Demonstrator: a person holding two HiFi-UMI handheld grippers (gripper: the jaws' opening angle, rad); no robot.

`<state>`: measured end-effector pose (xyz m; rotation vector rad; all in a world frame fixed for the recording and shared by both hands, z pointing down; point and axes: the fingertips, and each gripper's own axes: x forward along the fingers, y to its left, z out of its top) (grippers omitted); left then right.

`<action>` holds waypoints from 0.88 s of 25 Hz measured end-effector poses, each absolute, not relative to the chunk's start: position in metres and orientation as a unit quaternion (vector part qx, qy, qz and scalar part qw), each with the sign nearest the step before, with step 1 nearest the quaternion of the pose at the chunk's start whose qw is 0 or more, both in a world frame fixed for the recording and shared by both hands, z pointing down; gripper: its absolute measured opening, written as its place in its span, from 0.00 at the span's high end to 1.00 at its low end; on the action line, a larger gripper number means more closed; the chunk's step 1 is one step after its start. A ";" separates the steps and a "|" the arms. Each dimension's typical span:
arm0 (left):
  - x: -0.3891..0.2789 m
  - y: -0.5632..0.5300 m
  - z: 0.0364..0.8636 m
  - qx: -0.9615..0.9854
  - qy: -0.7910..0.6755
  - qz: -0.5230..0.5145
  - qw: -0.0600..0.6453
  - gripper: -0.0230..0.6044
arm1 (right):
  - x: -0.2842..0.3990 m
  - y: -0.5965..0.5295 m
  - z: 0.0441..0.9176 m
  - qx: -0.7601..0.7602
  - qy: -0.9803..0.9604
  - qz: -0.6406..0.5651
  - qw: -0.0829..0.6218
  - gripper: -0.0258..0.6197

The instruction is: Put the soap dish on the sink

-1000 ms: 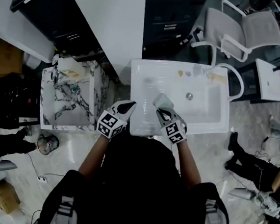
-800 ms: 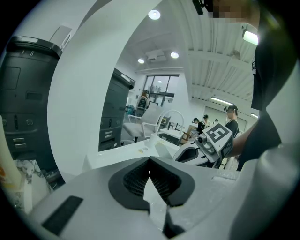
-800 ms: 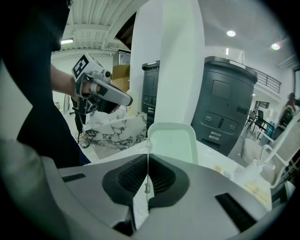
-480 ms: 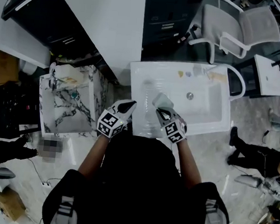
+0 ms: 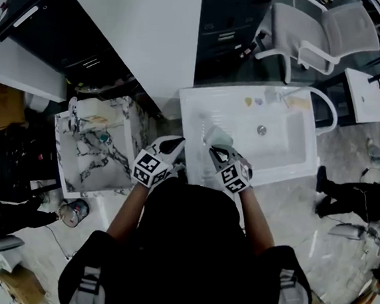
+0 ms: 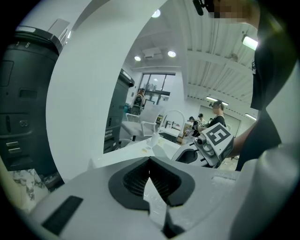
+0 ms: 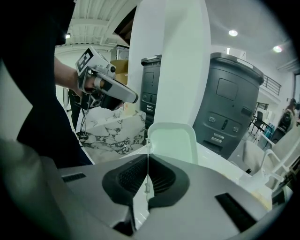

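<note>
Soap dish (image 5: 218, 136) slightly leftward over sink (image 5: 289, 167)

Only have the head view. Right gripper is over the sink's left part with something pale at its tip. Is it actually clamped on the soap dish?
Observer: Yes. In the right gripper view, the right gripper has its jaws shut on the thin rim of the pale green soap dish, which stands just beyond them.
Operator: Left gripper carrying anything? Can't see between its jaws from up here.
Observer: No. In the left gripper view, the left gripper has its jaws together with nothing between them.
</note>
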<state>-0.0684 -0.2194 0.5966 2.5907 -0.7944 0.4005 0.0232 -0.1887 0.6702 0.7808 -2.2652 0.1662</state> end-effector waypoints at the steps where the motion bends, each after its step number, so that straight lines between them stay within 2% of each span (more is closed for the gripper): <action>1: -0.069 -0.222 0.596 0.928 -0.281 0.142 0.199 0.96 | 0.021 -0.190 0.670 0.304 -0.878 0.063 0.363 0.96; 13: -0.078 -0.244 0.601 0.934 -0.251 0.151 0.205 0.96 | 0.008 -0.211 0.674 0.298 -0.866 0.017 0.401 0.96; 22: -0.050 -0.248 0.600 0.928 -0.274 0.144 0.208 0.96 | 0.027 -0.223 0.683 0.256 -0.872 -0.012 0.418 0.96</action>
